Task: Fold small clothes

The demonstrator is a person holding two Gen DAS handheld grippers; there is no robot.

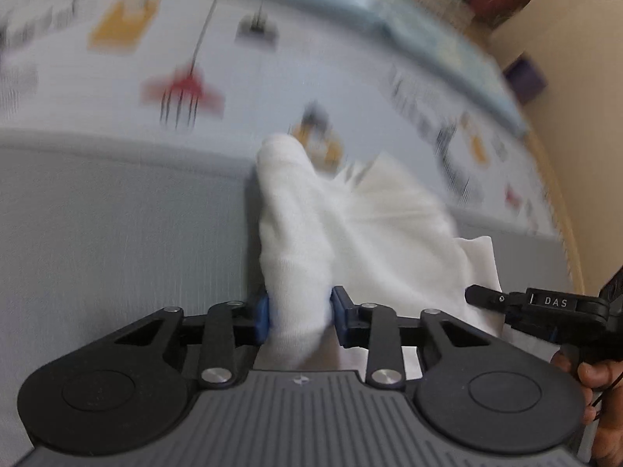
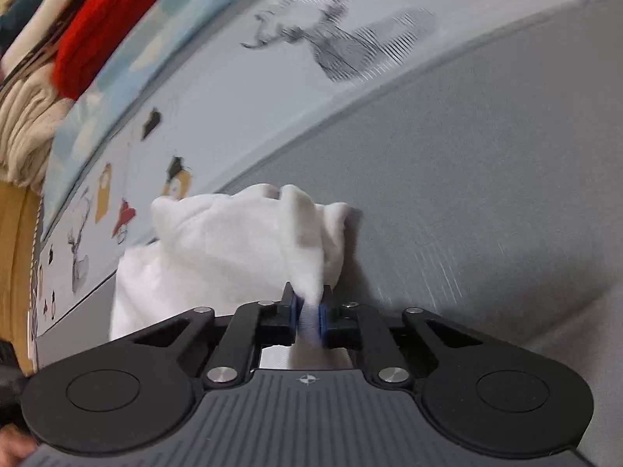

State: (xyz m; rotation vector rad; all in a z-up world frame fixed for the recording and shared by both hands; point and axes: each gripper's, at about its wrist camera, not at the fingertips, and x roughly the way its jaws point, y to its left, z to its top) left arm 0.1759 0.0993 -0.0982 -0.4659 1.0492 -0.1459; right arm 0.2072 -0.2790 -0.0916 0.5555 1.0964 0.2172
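Note:
A small white garment (image 1: 350,233) hangs bunched between both grippers above a grey mat (image 1: 117,233). My left gripper (image 1: 299,317) is shut on a thick fold of the white cloth, which runs forward from the blue pads. My right gripper (image 2: 309,319) is shut on a thin pinch of the same white garment (image 2: 233,249), which spreads to its left. The right gripper also shows at the right edge of the left wrist view (image 1: 483,295), beside the cloth. Both views are motion-blurred.
A pale printed sheet (image 1: 194,58) with small pictures covers the surface beyond the grey mat (image 2: 467,155). A pile of clothes, red (image 2: 101,27) and cream (image 2: 27,132), lies at the upper left of the right wrist view. A beige wall (image 1: 576,58) stands at right.

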